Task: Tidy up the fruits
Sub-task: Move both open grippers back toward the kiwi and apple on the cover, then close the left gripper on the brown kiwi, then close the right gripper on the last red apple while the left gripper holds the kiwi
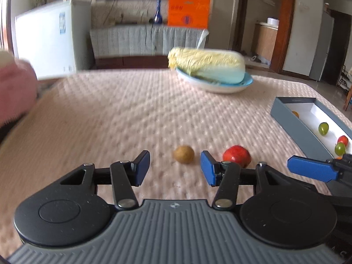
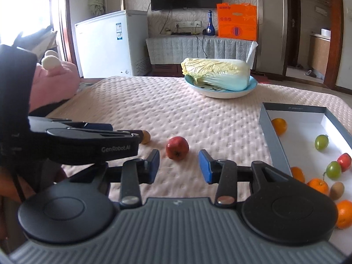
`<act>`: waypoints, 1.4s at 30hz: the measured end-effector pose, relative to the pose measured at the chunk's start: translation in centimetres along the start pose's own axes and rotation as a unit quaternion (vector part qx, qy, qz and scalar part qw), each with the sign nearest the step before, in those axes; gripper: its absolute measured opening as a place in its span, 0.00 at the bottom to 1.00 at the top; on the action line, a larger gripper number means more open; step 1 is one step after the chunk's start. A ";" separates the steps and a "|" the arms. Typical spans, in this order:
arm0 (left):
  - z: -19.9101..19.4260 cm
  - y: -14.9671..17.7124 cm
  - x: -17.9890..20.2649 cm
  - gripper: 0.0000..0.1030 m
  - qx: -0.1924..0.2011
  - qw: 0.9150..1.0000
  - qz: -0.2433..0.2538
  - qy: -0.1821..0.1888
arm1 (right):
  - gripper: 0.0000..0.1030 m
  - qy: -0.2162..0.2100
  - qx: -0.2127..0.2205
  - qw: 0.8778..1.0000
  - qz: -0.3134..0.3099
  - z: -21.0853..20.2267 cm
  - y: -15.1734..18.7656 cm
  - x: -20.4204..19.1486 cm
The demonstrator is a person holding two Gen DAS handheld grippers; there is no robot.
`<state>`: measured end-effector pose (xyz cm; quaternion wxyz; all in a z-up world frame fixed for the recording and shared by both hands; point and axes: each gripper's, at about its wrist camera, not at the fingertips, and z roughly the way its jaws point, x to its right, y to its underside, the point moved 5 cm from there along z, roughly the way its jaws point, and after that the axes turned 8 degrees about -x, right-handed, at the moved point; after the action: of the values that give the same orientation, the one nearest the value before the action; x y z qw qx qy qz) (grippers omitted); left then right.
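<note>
A brown kiwi (image 1: pixel 183 154) lies on the pink quilted cover just ahead of my left gripper (image 1: pixel 175 169), which is open and empty. To the kiwi's right sits a red apple (image 1: pixel 237 155). In the right wrist view that apple (image 2: pixel 177 147) lies just beyond my right gripper (image 2: pixel 179 167), also open with nothing between the pads. The kiwi (image 2: pixel 145 136) is half hidden behind my left gripper (image 2: pixel 123 133). A grey box (image 2: pixel 272 145) with a white floor stands at the right and holds several oranges, green fruits, a red fruit and a kiwi.
A napa cabbage (image 2: pixel 216 73) lies on a blue-rimmed plate (image 2: pixel 220 93) at the far side of the table. A pink plush thing (image 2: pixel 55 81) sits at the left edge. The box (image 1: pixel 292 118) runs along the table's right edge.
</note>
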<state>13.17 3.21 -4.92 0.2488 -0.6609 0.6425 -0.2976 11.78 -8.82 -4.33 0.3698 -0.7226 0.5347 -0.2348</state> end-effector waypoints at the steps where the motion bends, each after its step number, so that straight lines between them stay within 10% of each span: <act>1: 0.3 -0.1 -0.1 0.55 -0.001 1.000 -0.003 0.006 | 0.40 -0.002 -0.004 1.000 0.003 0.3 -0.1 0.1; 10: 3.1 -0.4 0.7 0.53 -0.015 1.000 0.022 0.009 | 0.40 0.019 -0.024 1.000 -0.001 1.9 0.0 0.9; 16: 3.6 -0.7 0.8 0.28 -0.010 0.999 0.030 0.006 | 0.40 0.011 -0.038 0.999 -0.021 3.4 0.2 0.2; 42: 3.1 -0.4 -1.6 0.28 -0.007 1.000 0.008 0.004 | 0.34 0.011 -0.046 0.999 -0.022 6.6 -1.0 -0.7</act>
<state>15.69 4.67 -6.92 0.2439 -0.6559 0.6512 -0.2937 17.06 -6.14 -7.55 0.3249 -0.7481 0.5326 -0.2262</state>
